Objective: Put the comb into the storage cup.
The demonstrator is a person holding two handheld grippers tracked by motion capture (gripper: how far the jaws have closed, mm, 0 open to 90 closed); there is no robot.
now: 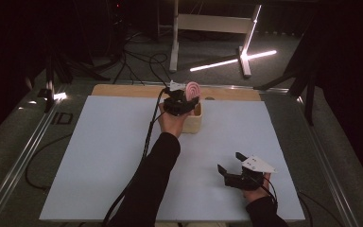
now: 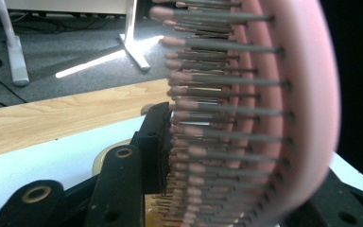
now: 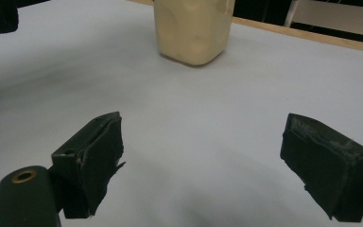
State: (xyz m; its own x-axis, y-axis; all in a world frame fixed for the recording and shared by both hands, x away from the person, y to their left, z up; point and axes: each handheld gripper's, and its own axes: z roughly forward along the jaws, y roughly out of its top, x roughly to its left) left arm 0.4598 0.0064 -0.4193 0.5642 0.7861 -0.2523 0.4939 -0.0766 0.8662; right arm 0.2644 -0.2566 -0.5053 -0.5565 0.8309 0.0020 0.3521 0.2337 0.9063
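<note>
From the high view I see my left gripper (image 1: 183,101) stretched out to the far middle of the white mat (image 1: 99,156), right over the beige box (image 1: 194,122) that stands near the mat's far edge. A pink hairbrush (image 1: 192,90) stands upright between its jaws, its round head rising above the gripper and above the box. My right gripper (image 1: 230,163) sits low at the near right of the mat, well apart from the box, with its two black jaws spread wide and nothing between them.

In the left gripper view the hairbrush (image 2: 283,109) runs up the right half of the frame, very close and a little blurred, its grey bristles with pink tips pointing left. One black jaw pad presses against the bristles, and the other jaw sits behind the pink back of the brush at the lower right, so the brush is pinched between them (a light hold, from the look of it). Beyond lie the white mat (image 2: 42,156) and a wooden board (image 2: 52,118).

In the right gripper view my right gripper (image 3: 201,161) has its pads far apart over bare mat (image 3: 194,118), and the beige box (image 3: 194,28) stands ahead at the top.
</note>
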